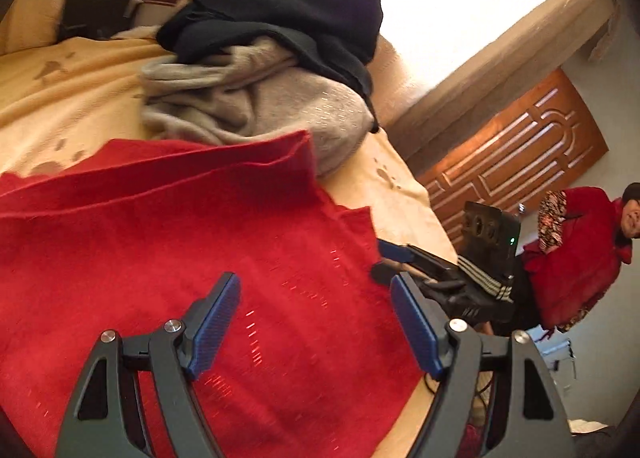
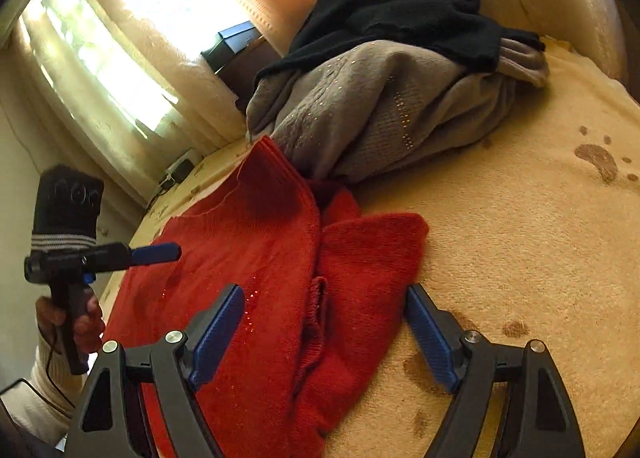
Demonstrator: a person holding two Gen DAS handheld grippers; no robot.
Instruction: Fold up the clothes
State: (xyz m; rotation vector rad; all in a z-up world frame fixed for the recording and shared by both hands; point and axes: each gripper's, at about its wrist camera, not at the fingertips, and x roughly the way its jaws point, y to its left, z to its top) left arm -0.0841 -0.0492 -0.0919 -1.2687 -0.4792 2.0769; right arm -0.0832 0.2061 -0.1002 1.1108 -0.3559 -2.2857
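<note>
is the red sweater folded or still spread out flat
Partly folded: the red sweater lies on the blanket with a doubled layer along its far edge and a sleeve laid across its front.

Three garments [image 2: 280, 258] – two grippers [image 2: 324, 334]

Both hand-held grippers, left [image 1: 316, 322] and right [image 2: 326, 332], wide open, empty

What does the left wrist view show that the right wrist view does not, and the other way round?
Only the left wrist view shows a carved wooden door and a bystander in red.

Only the right wrist view shows the curtained window and the hand that holds the left gripper.

Both show the red sweater, the grey sweater, the black garment on top of it, and the cream blanket. Both grippers are open, holding nothing.
</note>
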